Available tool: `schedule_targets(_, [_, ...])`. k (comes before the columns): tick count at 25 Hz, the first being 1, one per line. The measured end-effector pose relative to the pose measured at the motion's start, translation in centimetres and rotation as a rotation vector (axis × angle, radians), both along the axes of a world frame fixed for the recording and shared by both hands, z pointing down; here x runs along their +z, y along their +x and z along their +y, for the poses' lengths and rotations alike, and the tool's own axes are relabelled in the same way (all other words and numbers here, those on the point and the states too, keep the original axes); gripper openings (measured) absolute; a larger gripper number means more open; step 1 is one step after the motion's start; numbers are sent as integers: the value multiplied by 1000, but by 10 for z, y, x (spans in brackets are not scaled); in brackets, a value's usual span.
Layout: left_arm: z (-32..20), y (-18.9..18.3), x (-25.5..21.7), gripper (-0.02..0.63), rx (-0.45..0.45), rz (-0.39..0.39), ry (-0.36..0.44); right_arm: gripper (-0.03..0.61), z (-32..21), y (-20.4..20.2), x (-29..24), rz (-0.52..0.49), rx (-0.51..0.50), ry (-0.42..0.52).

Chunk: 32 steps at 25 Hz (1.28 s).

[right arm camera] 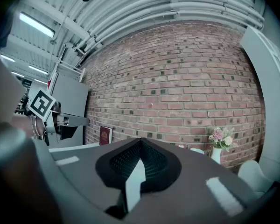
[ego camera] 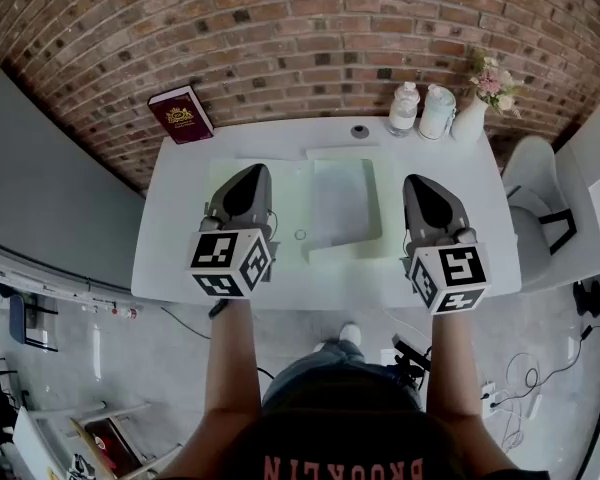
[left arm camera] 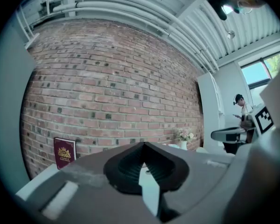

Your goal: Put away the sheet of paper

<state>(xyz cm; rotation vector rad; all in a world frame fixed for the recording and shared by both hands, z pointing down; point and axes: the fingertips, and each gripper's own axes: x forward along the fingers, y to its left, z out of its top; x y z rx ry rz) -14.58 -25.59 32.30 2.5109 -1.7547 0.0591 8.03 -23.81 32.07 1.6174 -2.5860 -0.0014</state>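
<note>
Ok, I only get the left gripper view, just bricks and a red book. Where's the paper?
Observer: The sheet of paper lies on the white table, between the left gripper and the right gripper in the head view.
Operator: Is the other gripper holding something?
Observer: No, the right gripper's jaws are shut on nothing.
Operator: Anything beside the paper?
Observer: A small ring, just left of the sheet.

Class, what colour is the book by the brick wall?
Dark red with a gold emblem; the book shows best in the head view.
</note>
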Motion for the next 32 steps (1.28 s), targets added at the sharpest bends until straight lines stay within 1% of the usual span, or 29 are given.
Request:
schedule_targets(4, [9,0,-31,-2,2,-28,69,-3,12,0,-28,-15,14,33])
schedule_targets(7, [14,1,-50,-2,0,-40,110,-3,18,-3,-43,3,17,67])
schedule_targets(14, [25,3,-81,-2,5,-91,194,-3,24,-8,-68,17,21,126])
schedule_targets(22, [29,-8,-101,-2,-20,-89,225,-3,25,-16,-96,59,15,183])
schedule_targets(26, [30,-9,-105,-2,-18,-92,232,-3,25,-18,-98,72,23,188])
schedule_targets(32, [31,-5,-104,-2,-3,-98,231,-3,25,-15,-94,61,39,173])
